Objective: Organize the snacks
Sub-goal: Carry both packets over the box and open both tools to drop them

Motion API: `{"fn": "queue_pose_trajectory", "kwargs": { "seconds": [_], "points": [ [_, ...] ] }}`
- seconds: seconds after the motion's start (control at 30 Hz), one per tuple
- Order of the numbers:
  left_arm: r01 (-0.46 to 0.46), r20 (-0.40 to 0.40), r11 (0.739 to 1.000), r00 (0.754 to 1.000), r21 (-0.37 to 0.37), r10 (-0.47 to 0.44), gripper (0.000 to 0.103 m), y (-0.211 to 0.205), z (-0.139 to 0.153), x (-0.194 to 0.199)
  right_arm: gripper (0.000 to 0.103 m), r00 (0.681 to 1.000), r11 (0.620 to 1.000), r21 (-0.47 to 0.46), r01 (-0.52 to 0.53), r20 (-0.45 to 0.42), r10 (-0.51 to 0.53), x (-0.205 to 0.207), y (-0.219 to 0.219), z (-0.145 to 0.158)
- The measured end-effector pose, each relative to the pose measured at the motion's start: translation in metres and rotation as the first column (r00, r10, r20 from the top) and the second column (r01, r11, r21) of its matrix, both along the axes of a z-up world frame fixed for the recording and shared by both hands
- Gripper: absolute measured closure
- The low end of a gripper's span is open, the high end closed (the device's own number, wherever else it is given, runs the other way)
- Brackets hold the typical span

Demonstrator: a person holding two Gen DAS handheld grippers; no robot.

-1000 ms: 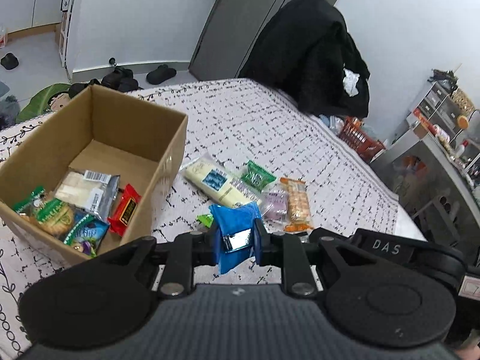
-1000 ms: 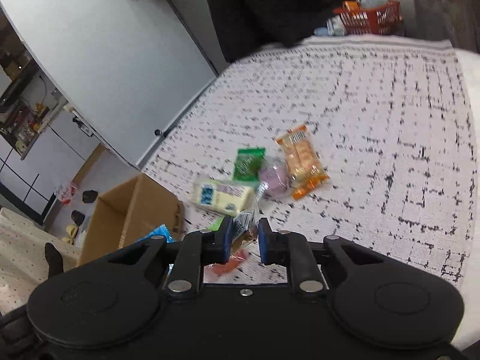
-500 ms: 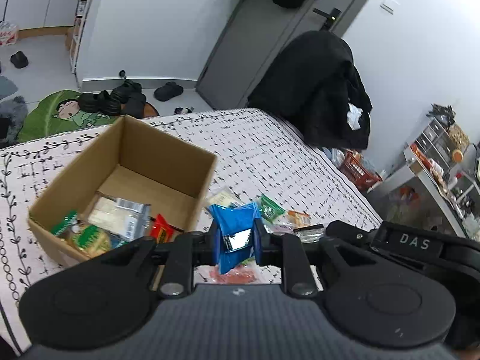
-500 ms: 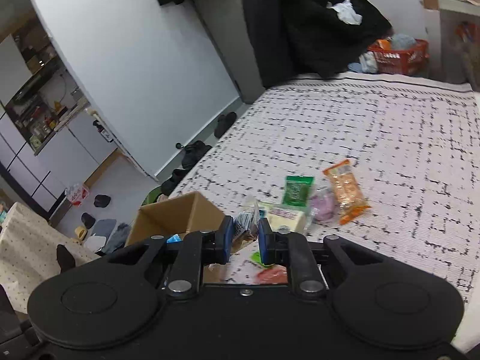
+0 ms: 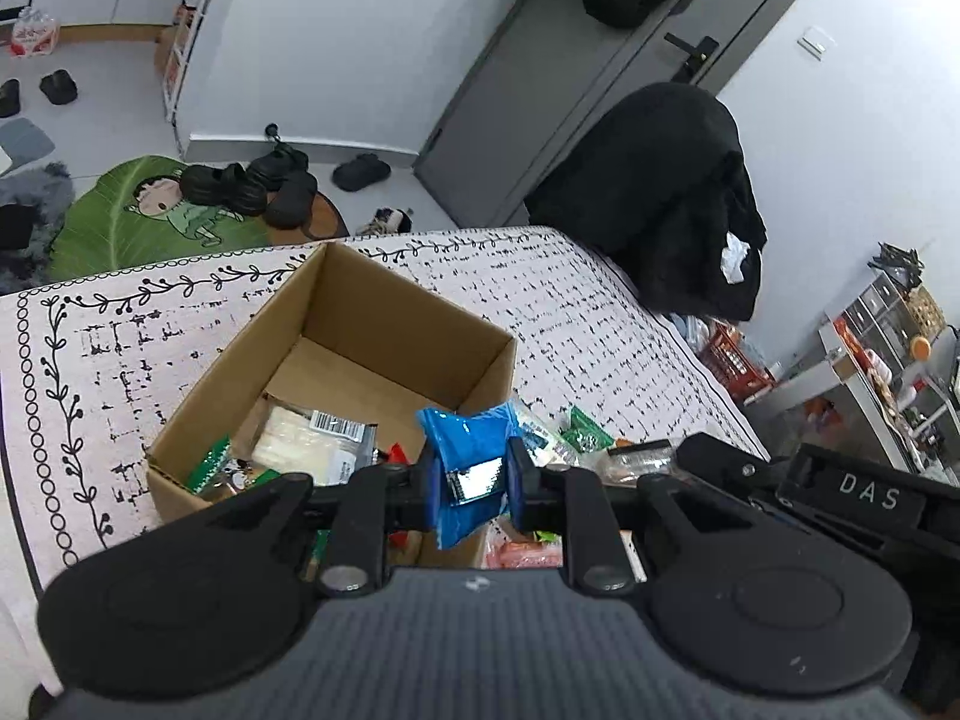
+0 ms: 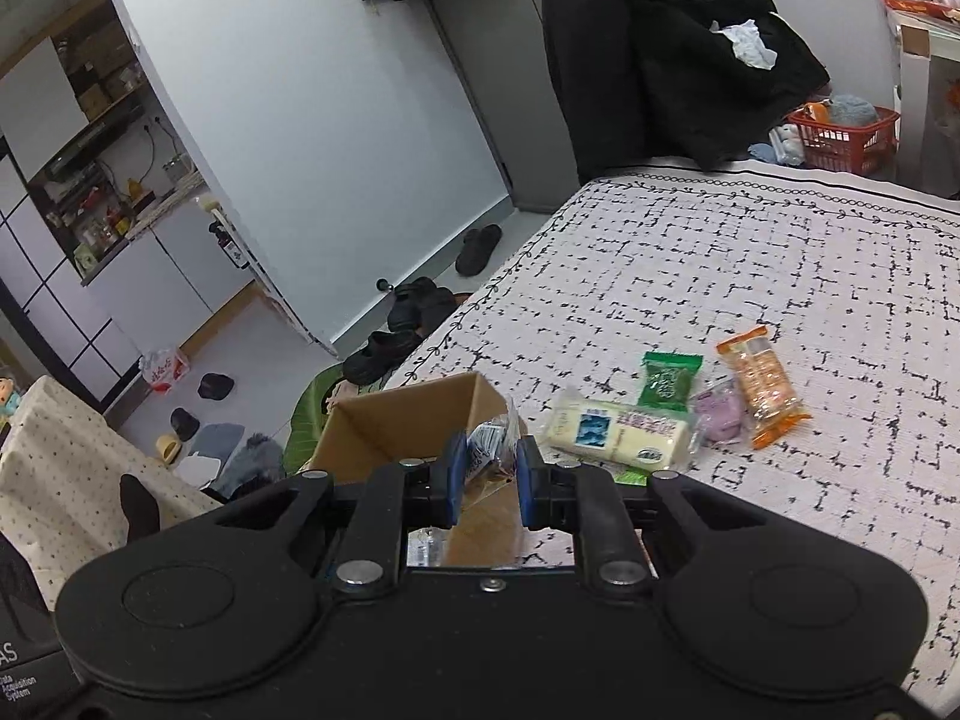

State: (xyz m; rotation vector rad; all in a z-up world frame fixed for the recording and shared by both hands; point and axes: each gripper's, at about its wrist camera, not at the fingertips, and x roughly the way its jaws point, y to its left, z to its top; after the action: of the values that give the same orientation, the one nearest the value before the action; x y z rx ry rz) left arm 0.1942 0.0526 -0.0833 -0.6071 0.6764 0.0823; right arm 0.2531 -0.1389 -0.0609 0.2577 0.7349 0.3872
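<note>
The bed, covered with a white sheet printed in a black grid pattern, carries all task items. A black coat is draped over a chair just past its far edge.

The open cardboard box stands on the bed near the corner. It already contains several packets, among them a pale wafer pack with a barcode label, a green packet and a red wrapper.

On the sheet beside the box lies a loose group of snacks: a long pale yellow pack just beside the box, a green packet behind it, a purple packet touching the yellow pack's end, and an orange cracker pack on the far side of the group.

My left gripper has its jaws closed on a blue snack packet, held above the near corner of the box.

My right gripper has its jaws pinched on a small clear-wrapped snack with a barcode, held over the box's edge.
</note>
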Motion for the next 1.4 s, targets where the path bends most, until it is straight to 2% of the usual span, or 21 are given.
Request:
{"fn": "queue_pose_trajectory", "kwargs": {
  "seconds": [0.27,0.4,0.5,0.8,0.97,1.07,1.13,1.23,1.3,1.4],
  "points": [
    [0.044,-0.046,0.999,0.998,-0.028,-0.045,0.083,0.008,-0.011,0.000,0.085,1.000,1.000,-0.009,-0.013,0.003,0.013,-0.003,0.019,-0.002],
    [0.027,-0.062,0.996,0.998,-0.090,-0.033,0.080,0.016,-0.016,-0.001,0.085,1.000,1.000,-0.009,-0.020,0.002,0.020,-0.002,0.025,-0.003],
    [0.017,-0.040,0.993,0.999,-0.115,-0.022,0.079,0.021,-0.014,-0.003,0.085,1.000,1.000,-0.006,-0.024,0.001,0.024,-0.001,0.028,-0.003],
    [-0.070,-0.085,0.994,0.994,-0.089,0.062,0.078,0.035,-0.017,-0.002,0.085,0.999,0.999,0.020,-0.048,-0.009,0.048,0.007,0.042,0.000],
    [-0.092,-0.095,0.993,0.992,-0.080,0.084,0.069,0.038,-0.019,-0.003,0.083,0.997,0.997,0.043,-0.071,-0.016,0.072,0.014,0.051,0.002],
    [-0.090,-0.100,0.993,0.992,-0.078,0.082,0.052,0.038,-0.019,-0.002,0.082,0.997,0.996,0.048,-0.070,-0.027,0.071,0.015,0.050,0.001],
    [-0.087,-0.102,0.993,0.992,-0.075,0.079,0.034,0.036,-0.019,-0.001,0.080,0.998,0.998,0.041,-0.056,-0.031,0.057,0.014,0.045,0.000],
    [-0.074,-0.104,0.995,0.992,-0.071,0.066,0.017,0.034,-0.020,0.001,0.075,0.999,0.999,0.034,-0.031,-0.035,0.033,0.013,0.032,-0.001],
    [-0.064,-0.109,0.996,0.992,-0.070,0.056,0.014,0.031,-0.021,0.003,0.071,0.999,1.000,0.020,-0.009,-0.035,0.010,0.011,0.019,-0.002],
    [-0.051,-0.113,0.997,0.993,-0.062,0.044,0.014,0.026,-0.022,0.004,0.058,0.999,1.000,0.006,0.019,-0.047,-0.018,0.010,0.001,-0.006]
  ]
}}
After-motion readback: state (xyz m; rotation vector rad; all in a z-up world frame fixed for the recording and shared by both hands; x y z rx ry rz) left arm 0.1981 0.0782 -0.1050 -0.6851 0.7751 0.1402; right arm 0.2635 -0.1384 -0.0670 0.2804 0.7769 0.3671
